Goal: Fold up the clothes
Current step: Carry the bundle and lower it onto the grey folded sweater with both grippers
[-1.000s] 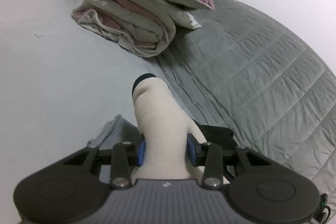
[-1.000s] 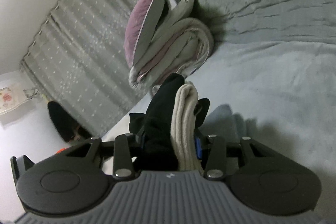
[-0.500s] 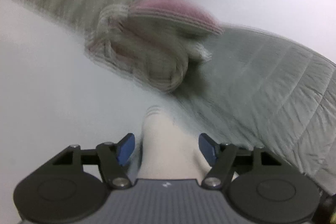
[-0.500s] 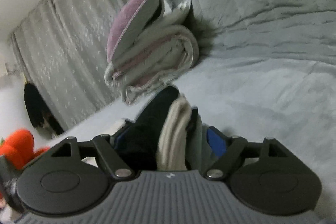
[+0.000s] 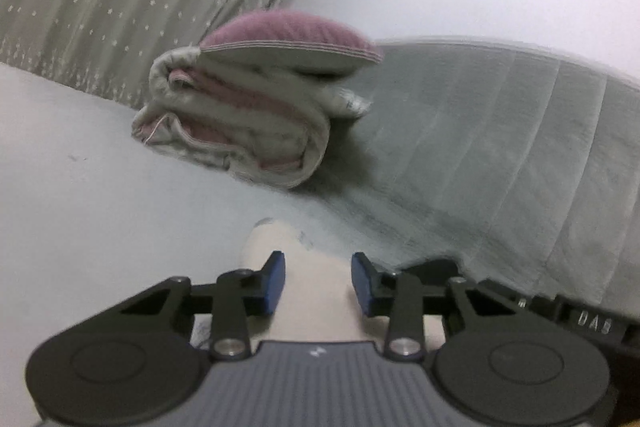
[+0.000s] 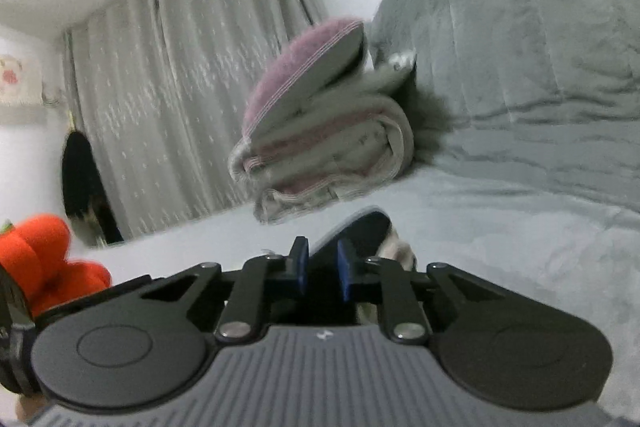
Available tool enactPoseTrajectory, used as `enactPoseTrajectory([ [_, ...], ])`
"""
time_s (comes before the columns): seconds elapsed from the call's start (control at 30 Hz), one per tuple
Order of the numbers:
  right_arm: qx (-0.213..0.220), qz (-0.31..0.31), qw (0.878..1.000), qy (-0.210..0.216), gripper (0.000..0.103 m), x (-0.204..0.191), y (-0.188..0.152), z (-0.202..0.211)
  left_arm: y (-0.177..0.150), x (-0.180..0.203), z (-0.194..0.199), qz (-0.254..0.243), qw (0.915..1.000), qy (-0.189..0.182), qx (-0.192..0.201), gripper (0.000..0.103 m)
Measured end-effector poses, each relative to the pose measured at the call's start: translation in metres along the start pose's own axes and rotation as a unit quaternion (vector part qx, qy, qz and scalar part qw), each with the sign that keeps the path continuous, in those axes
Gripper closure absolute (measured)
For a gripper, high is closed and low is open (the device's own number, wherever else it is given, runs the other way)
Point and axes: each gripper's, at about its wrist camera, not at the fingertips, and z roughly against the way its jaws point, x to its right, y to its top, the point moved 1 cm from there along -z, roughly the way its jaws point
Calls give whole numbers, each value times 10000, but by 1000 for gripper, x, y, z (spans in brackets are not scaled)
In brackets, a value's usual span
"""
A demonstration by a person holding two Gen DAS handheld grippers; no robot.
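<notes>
We see the left gripper [image 5: 318, 281] at the lower middle of its frame with its blue pads spread apart, a cream garment [image 5: 316, 291] lying between them but clear of both pads; we judge it released, the garment resting on the pale bed sheet [image 5: 80, 207] rather than held. The spread jaws make sense if the cloth is meant to lie flat on the bed while the other end is worked.

In the right wrist view, the right gripper [image 6: 322, 269] sits low in the middle of the frame with its pads drawn close together around dark fabric [image 6: 356, 231], so we read it as clenched on that black part of the garment. A strip of cream ribbed cloth [image 6: 396, 247] shows just to the right of the dark piece. Holding one edge while the rest lies loose would suit a fold being drawn over or smoothed, though we cannot settle which.

The garment itself looks soft and thick, cream with black sections; its full shape is hidden by the grippers. In the upper middle of both frames a folded quilt [image 5: 240, 131] with a mauve cushion [image 5: 292, 35] on top rests on the bed, well apart from the work. A grey quilted blanket [image 5: 500, 131] fills the right, and an orange plush toy [image 6: 44, 259] sits at the lower left of the right view.
</notes>
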Motion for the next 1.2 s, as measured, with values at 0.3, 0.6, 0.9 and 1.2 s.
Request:
enactPoseTrajectory([
  [0.3,-400,387,9978,-370,90,-5,-15,-15,-4,1,-6,-173,9996,107,-181,66],
  [0.6,-237,-155,9996,-70,67,-2,7,-2,14,12,2,74,9991,209,-358,49],
  [0.9,-490,-189,9983,-260,54,-13,19,6,28,42,9,-299,9931,866,-734,37],
  [1.2,-570,-408,9969,-351,44,-11,41,24,34,53,16,-250,9877,1016,-1159,22],
])
